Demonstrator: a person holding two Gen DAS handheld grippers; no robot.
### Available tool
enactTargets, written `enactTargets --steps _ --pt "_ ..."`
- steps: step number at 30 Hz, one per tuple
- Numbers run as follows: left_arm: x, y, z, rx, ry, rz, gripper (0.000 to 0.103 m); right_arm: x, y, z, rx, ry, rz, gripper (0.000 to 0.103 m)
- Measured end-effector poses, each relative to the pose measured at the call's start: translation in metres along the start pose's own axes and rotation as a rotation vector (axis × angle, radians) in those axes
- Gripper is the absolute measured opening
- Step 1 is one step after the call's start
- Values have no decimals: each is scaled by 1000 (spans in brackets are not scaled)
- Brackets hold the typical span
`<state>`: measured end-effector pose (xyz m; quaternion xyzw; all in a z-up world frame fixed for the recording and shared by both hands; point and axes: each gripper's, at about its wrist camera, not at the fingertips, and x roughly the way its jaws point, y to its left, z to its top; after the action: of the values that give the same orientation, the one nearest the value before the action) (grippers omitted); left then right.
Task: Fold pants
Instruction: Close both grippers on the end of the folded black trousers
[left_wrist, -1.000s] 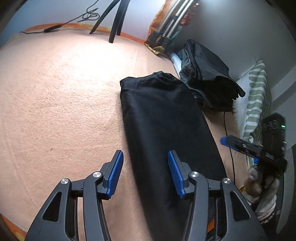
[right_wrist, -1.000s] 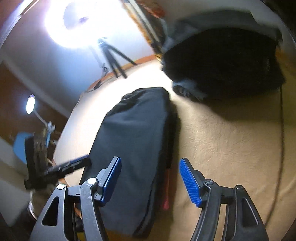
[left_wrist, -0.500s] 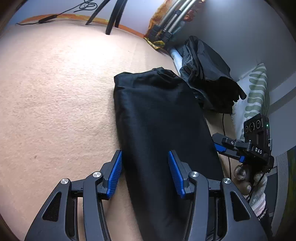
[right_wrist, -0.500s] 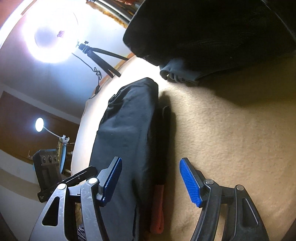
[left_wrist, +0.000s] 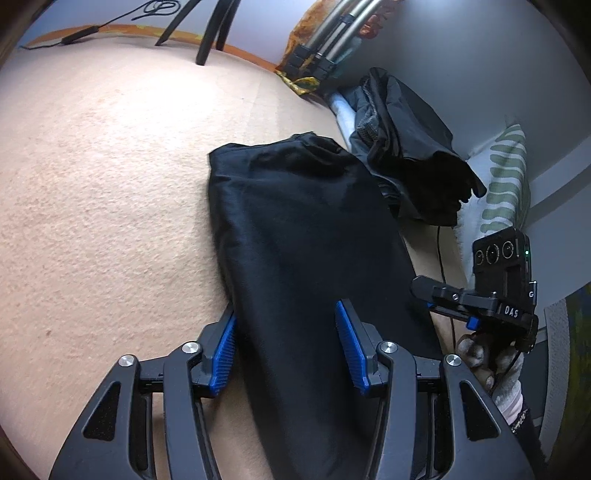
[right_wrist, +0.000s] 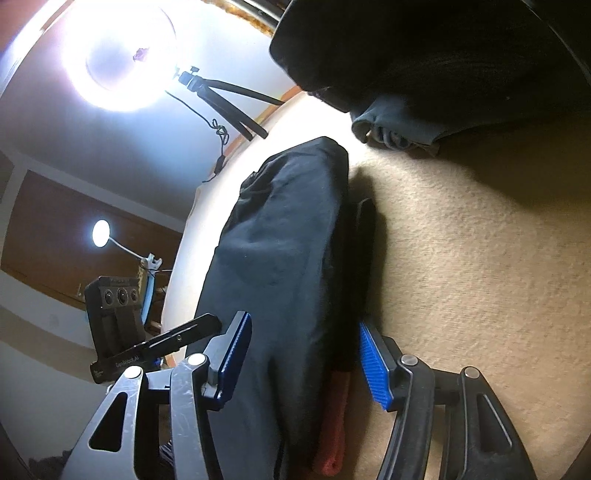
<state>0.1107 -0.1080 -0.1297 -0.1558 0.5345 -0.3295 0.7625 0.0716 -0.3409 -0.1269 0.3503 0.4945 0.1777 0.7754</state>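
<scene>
The black pants look soft and limp; both wide-open grippers, left and right, straddle the near end, best pinched at its edges.

Soft peach blanket spread wide, with a heap of dark clothes at its far edge, next to a white pillow with green stripes. Black tripod legs standing at the back — a thin black cord close by. Bright round lamp shining up high — a smaller light lower down.
</scene>
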Motion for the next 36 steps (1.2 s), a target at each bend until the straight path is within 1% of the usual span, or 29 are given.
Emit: enactTargets --steps 3,4,5,8,11,12,15,17,20,26,32,36 --pt "0 -2 0 7 -3 3 49 0 4 -1 -30 14 -17 59" --pt "0 -2 0 5 -2 2 49 -4 2 -2 -43 28 -26 54" --pt "0 -1 0 3 -1 0 49 -5 0 -3 -45 33 -26 51" --pt "2 -4 0 20 -5 6 49 -3 -3 -2 -20 22 -7 51" --pt "5 -12 -1 48 -13 26 49 5 6 -3 -45 12 -18 51" --pt "6 -15 -1 62 -15 36 49 8 10 -3 -61 10 -34 49" --pt "8 -16 -1 72 -20 44 42 11 13 -4 -73 9 -48 43" --pt "7 -14 0 67 -26 46 32 11 11 -4 -57 -2 -41 38" --pt "5 -15 0 71 -43 51 23 12 17 -6 -77 -14 -74 34" --pt "-2 -22 1 98 -76 51 17 7 40 -6 -132 -52 -127 26" --pt "-16 -35 0 155 -125 50 14 -3 61 -10 -180 -86 -169 21" --pt "-28 -43 0 187 -159 40 12 -9 73 -14 -194 -107 -179 18"
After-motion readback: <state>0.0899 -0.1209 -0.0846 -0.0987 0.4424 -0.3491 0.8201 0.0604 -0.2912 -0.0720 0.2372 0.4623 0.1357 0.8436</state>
